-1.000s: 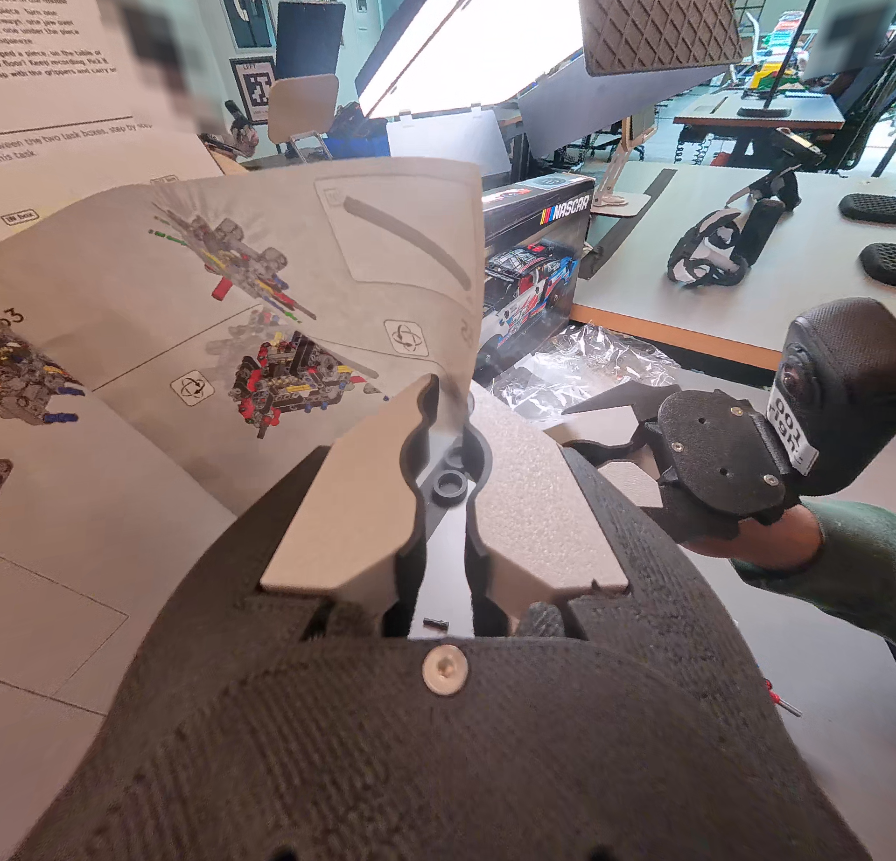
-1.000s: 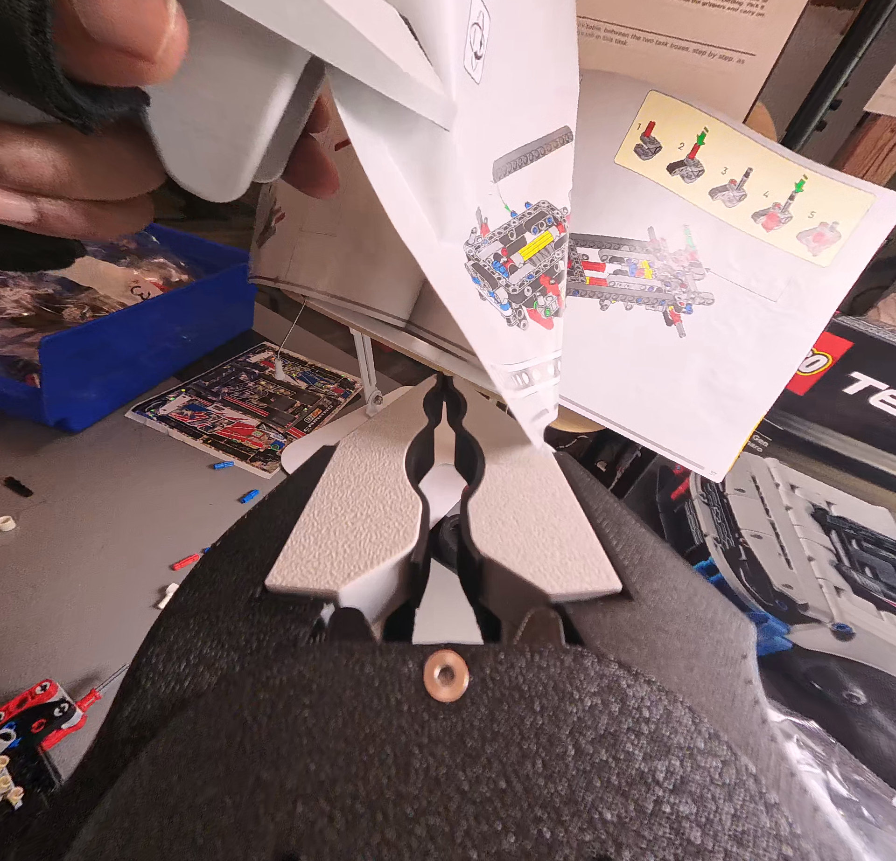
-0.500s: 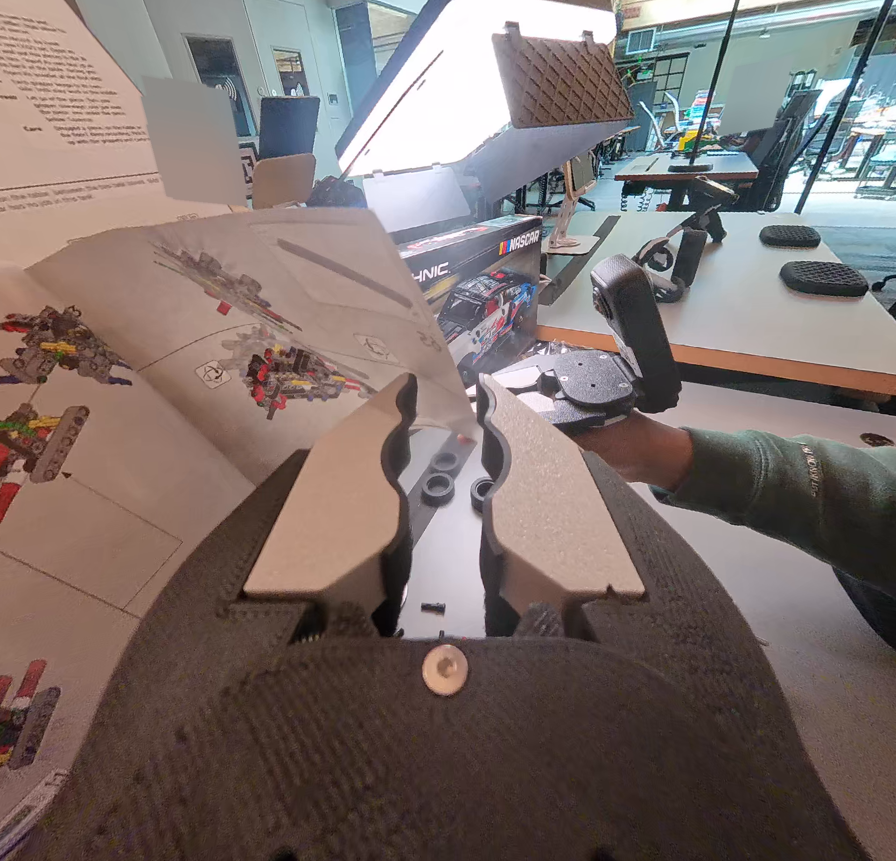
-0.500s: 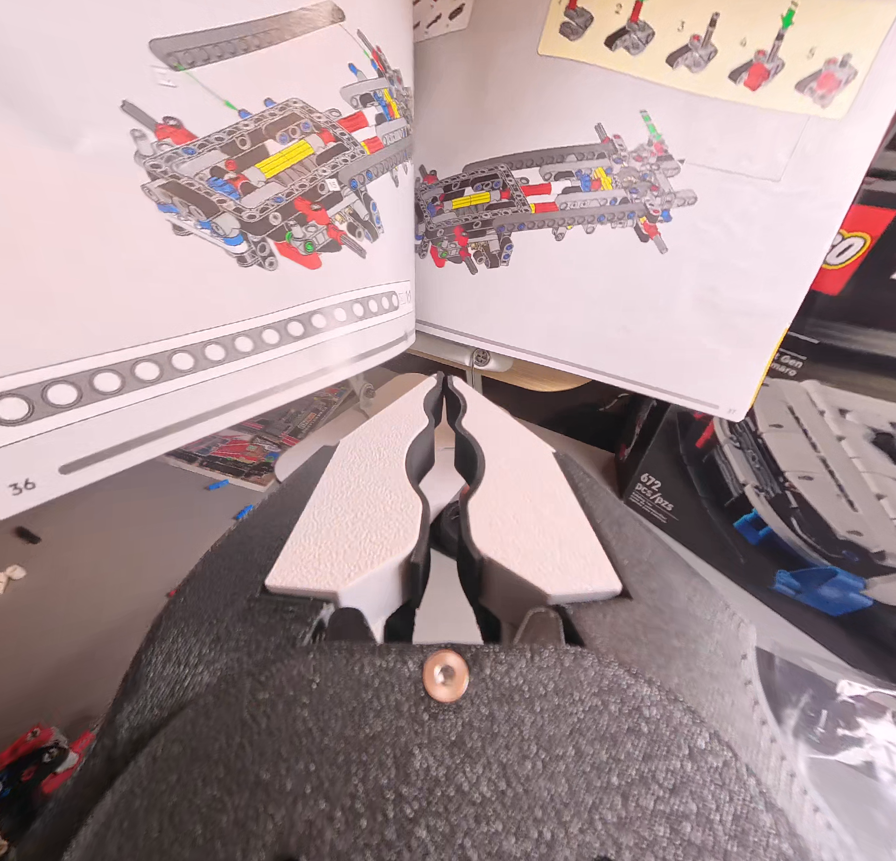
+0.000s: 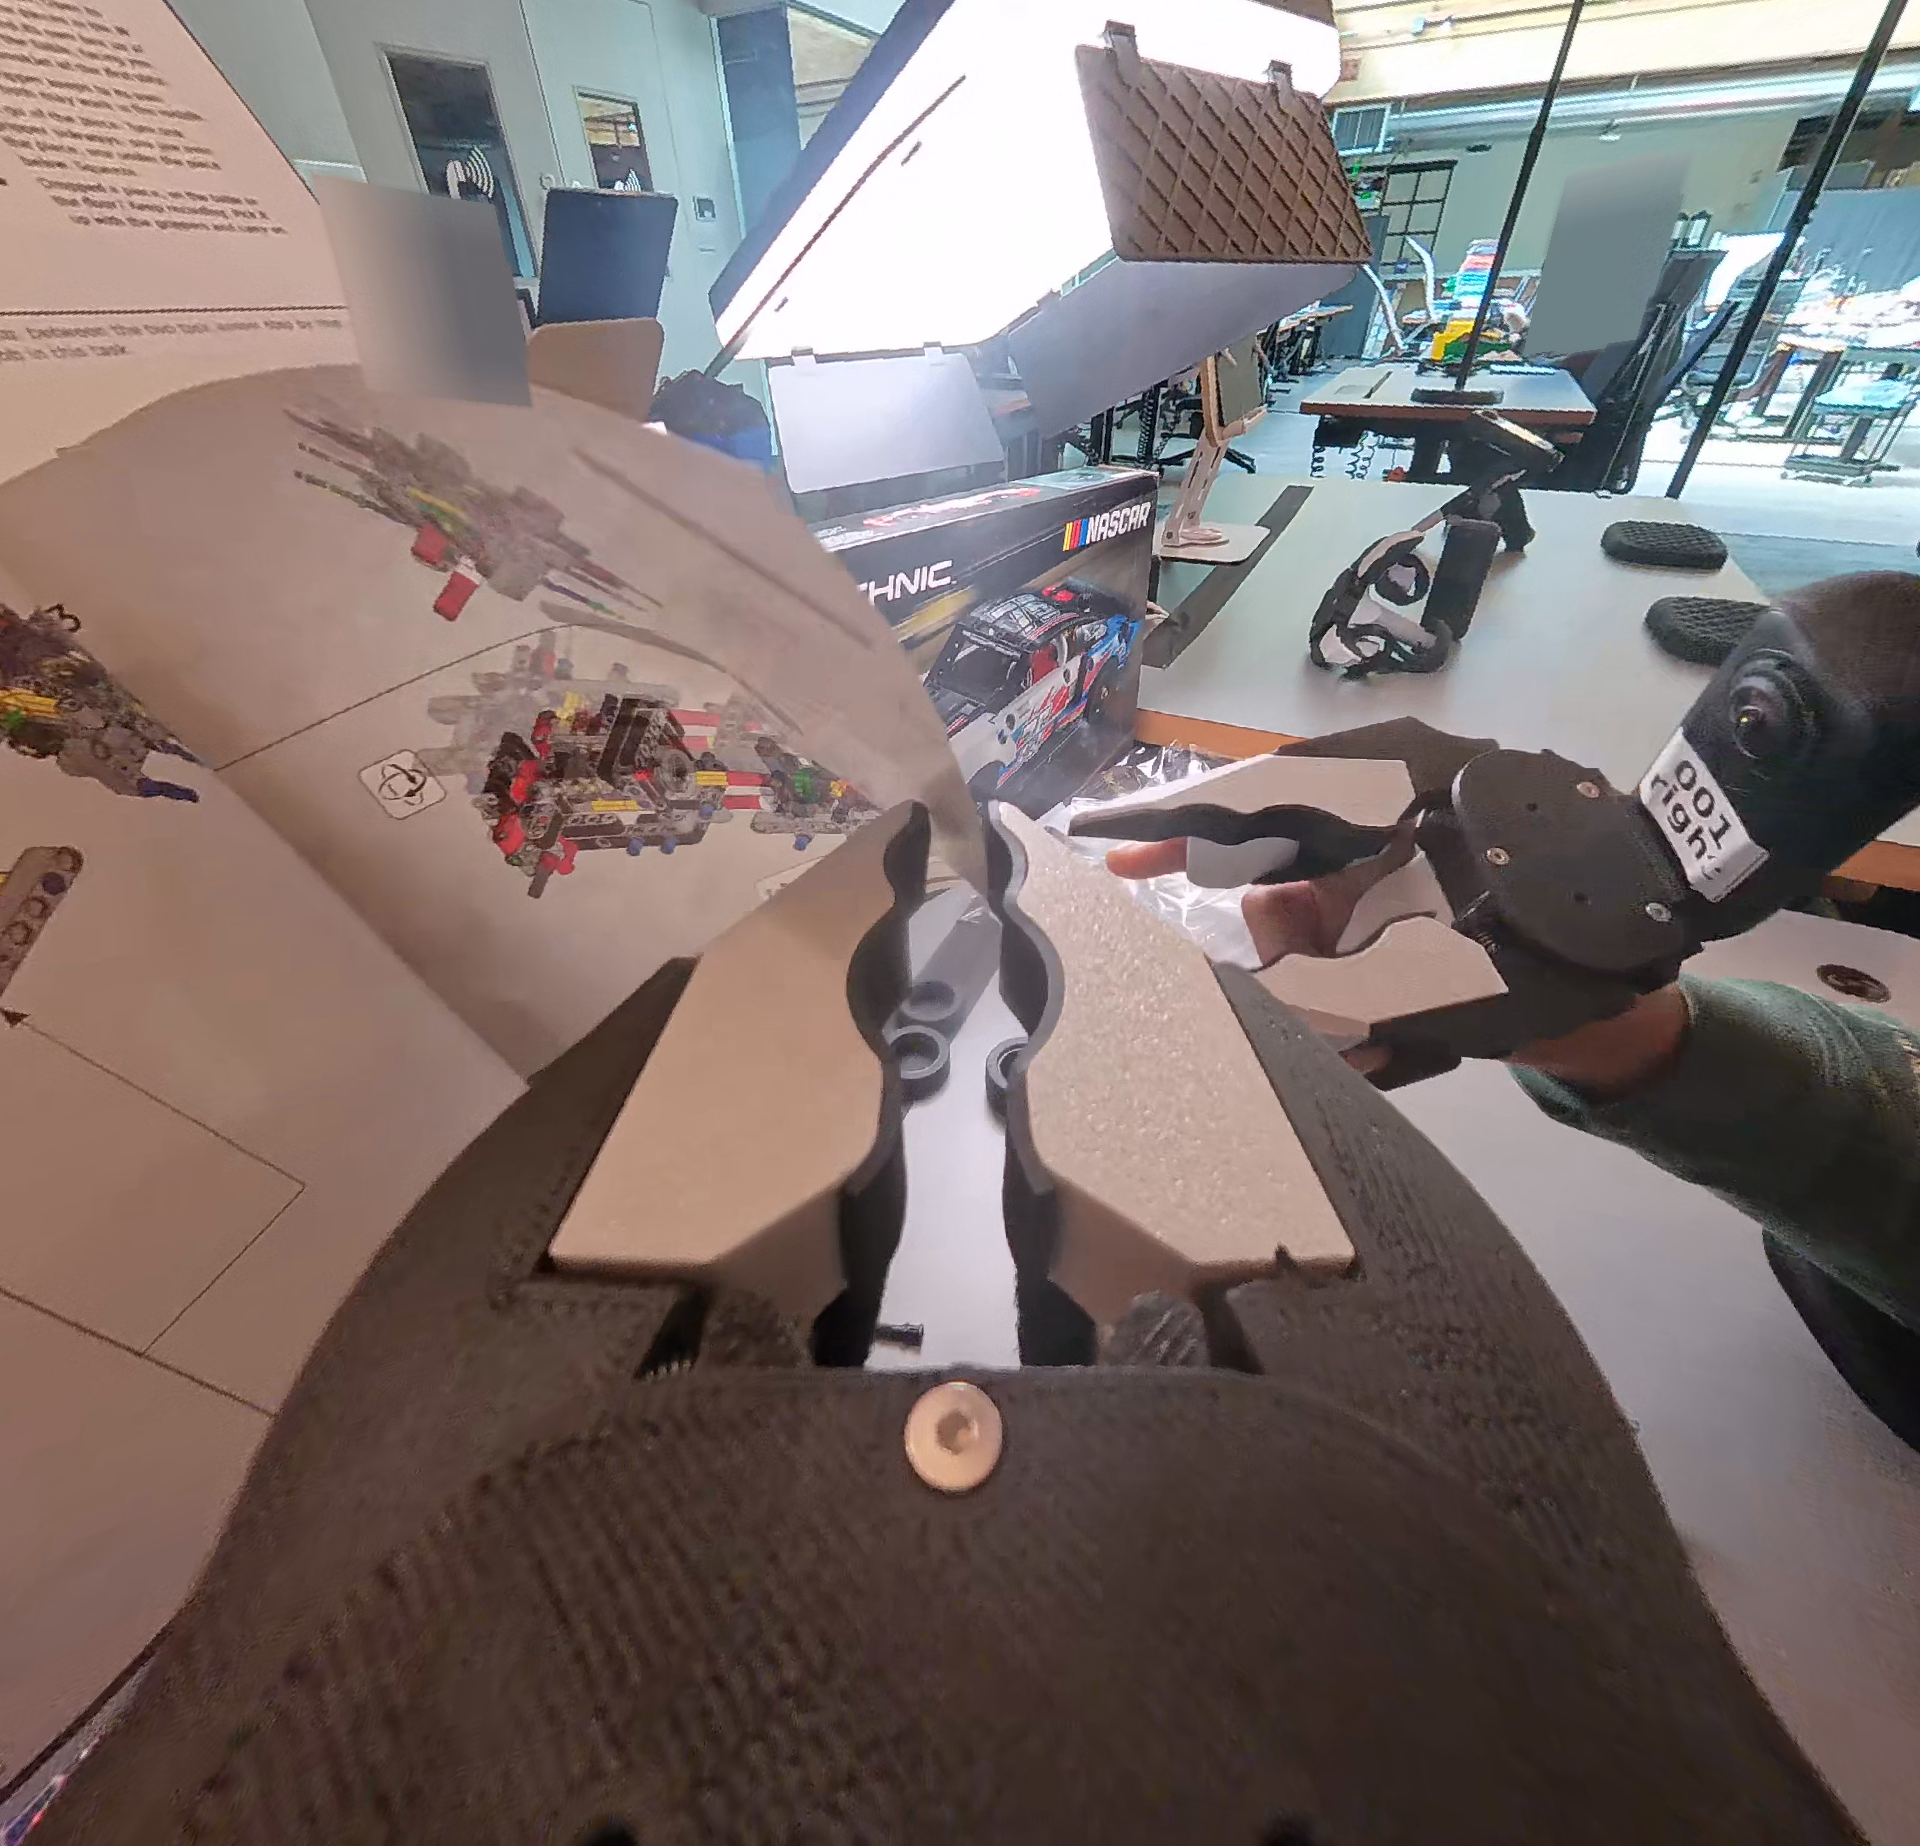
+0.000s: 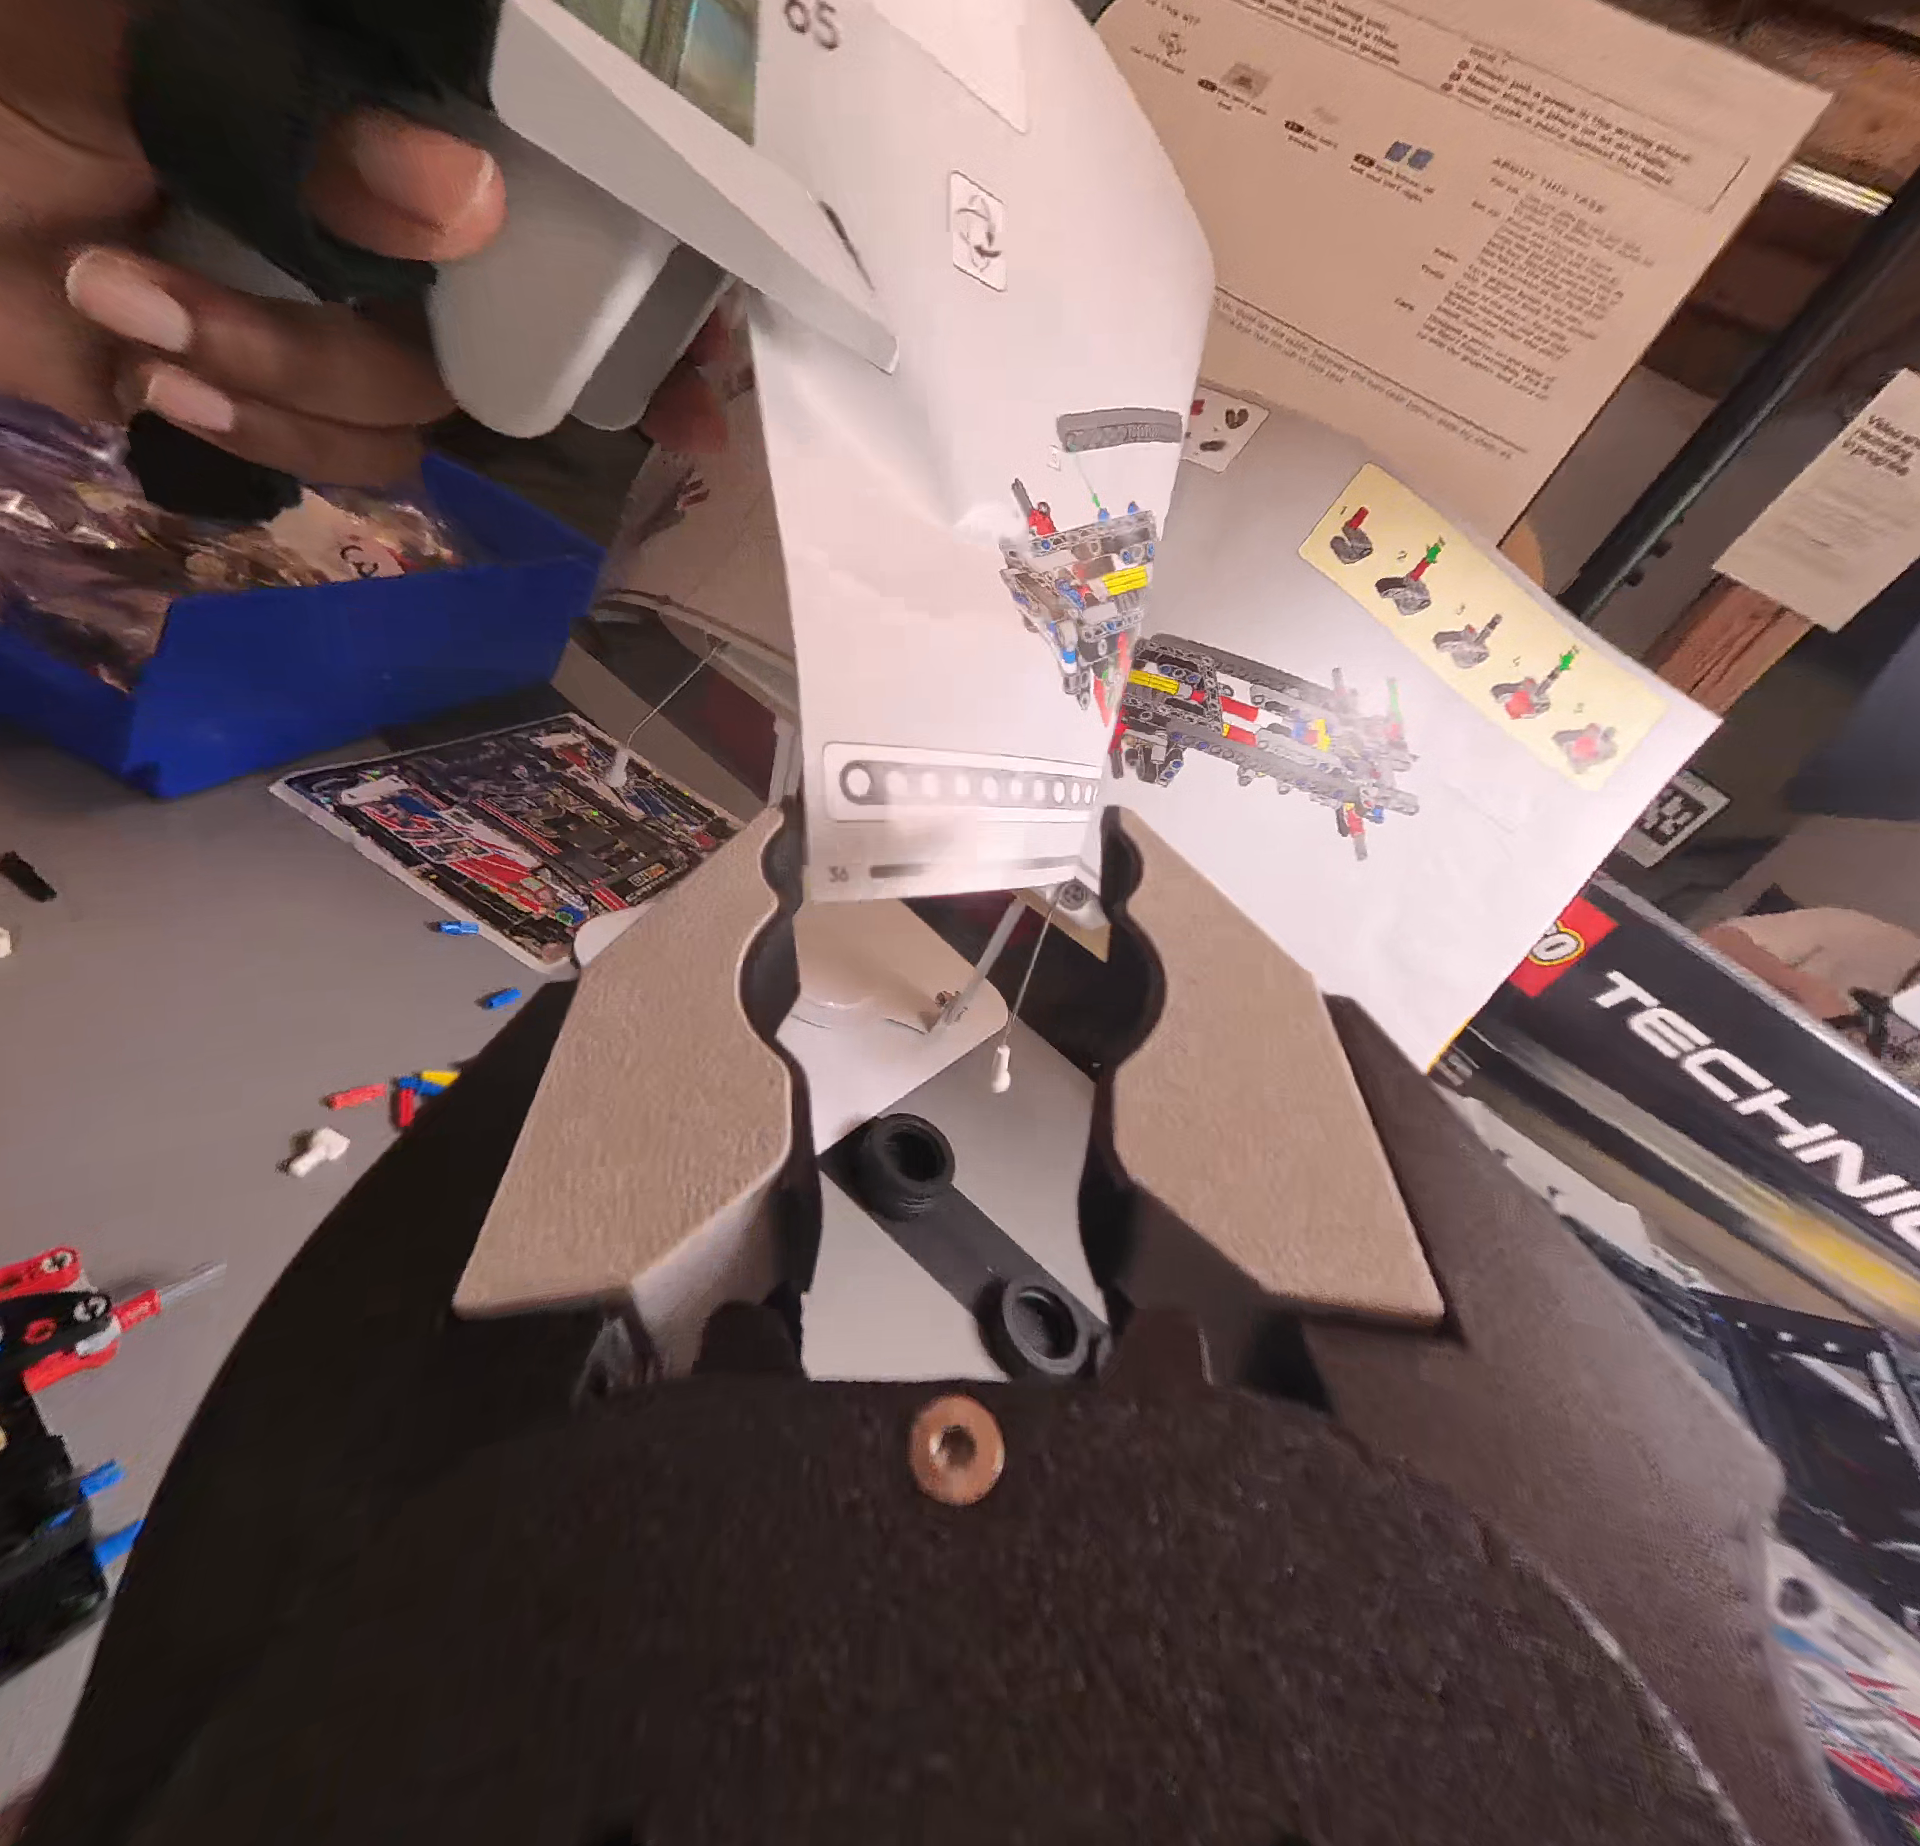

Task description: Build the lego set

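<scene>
The open instruction booklet stands propped up on my left. My left gripper is shut on the lower corner of one page and holds it lifted and curled. In the right wrist view that page stands upright, with a left-gripper finger against it. My right gripper is open, and the page's bottom edge hangs between its fingertips without being gripped. It also shows in the left wrist view, just right of my left gripper. Two small black tyres lie on the table under the right gripper.
The black set box lies right of the booklet. A blue bin of bagged parts and a sticker sheet lie to the left. Loose small pieces and a red and black part-build lie front left. A lamp panel hangs above.
My left gripper opened and then closed on the page corner again, raising the page upright. My right gripper went from shut to open and now sits under the page's bottom edge.
</scene>
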`<act>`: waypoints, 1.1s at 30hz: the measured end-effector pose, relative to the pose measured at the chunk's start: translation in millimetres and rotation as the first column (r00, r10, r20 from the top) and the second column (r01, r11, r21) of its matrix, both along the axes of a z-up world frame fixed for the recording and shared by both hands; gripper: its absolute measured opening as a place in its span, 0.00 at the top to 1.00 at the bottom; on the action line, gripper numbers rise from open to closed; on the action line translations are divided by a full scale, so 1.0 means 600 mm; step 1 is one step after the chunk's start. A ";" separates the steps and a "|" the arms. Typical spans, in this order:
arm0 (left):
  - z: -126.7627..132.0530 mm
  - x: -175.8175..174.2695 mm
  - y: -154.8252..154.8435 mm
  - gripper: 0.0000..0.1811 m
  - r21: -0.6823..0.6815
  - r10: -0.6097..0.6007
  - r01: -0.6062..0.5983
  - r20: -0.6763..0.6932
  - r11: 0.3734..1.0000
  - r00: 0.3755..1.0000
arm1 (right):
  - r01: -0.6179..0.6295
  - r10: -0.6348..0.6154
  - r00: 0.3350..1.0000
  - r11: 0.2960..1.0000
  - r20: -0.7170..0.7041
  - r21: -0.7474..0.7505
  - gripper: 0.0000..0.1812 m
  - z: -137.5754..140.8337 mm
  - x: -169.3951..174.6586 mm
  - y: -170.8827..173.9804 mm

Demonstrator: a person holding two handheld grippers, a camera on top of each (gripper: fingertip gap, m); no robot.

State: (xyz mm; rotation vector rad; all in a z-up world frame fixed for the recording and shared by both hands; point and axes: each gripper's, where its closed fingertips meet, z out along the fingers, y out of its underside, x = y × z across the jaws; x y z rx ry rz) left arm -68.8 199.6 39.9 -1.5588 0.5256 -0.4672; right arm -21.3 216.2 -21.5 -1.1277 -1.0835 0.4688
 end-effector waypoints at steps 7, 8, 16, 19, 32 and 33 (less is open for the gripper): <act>0.007 0.028 0.018 0.95 0.000 0.005 -0.005 -0.005 1.000 1.000 | -0.075 0.070 0.988 0.996 0.139 0.037 0.49 0.002 -0.046 -0.055; 0.006 0.032 0.023 0.95 -0.002 0.009 -0.009 -0.014 1.000 1.000 | -0.040 0.032 0.990 0.998 0.139 0.050 0.49 0.009 -0.052 -0.046; 0.032 0.035 -0.004 0.83 0.047 -0.048 0.049 -0.009 0.998 0.999 | 0.141 -0.149 0.982 0.988 0.120 0.070 1.00 0.026 -0.044 0.049; 0.030 0.004 -0.017 0.82 0.050 -0.022 0.022 -0.012 0.999 1.000 | 0.166 -0.164 0.982 0.986 0.091 -0.014 1.00 0.017 -0.027 0.086; -0.078 -0.194 -0.015 0.82 0.010 0.331 -0.334 -0.171 0.943 0.928 | 0.292 -0.286 0.956 0.917 0.064 -0.270 1.00 -0.055 0.005 0.272; -0.086 -0.204 -0.013 0.82 0.004 0.346 -0.351 -0.172 0.936 0.922 | 0.304 -0.298 0.952 0.910 0.066 -0.281 1.00 -0.061 0.007 0.284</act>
